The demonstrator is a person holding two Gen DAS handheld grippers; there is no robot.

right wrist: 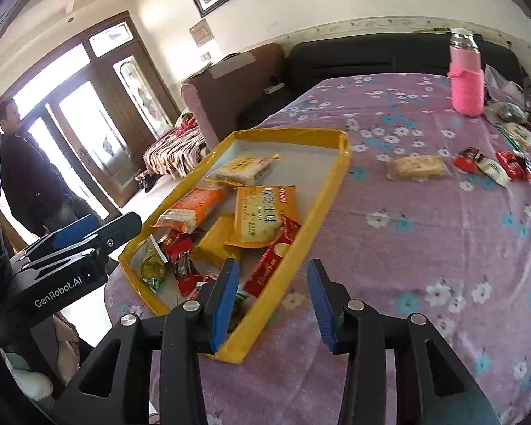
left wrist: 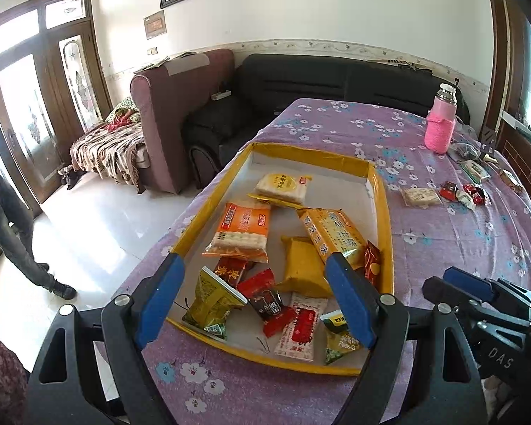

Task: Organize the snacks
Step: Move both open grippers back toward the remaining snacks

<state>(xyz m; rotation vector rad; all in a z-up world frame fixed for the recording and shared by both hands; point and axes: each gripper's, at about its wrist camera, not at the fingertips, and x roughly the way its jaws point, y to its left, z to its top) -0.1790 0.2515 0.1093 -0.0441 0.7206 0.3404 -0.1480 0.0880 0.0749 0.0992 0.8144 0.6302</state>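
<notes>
Both grippers hang released with nothing between their jaws: left gripper wide above the yellow-rimmed tray, right gripper over its near right corner. Snack packets fill the tray; farther right, loose snacks lie on the purple cloth, with a pink bottle beyond.

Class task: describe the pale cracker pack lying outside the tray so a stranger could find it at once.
Start at the yellow-rimmed tray on the purple flowered cloth. Right of it lies the cracker pack, clear-wrapped and pale, unlike the small red sweets beyond it.
</notes>
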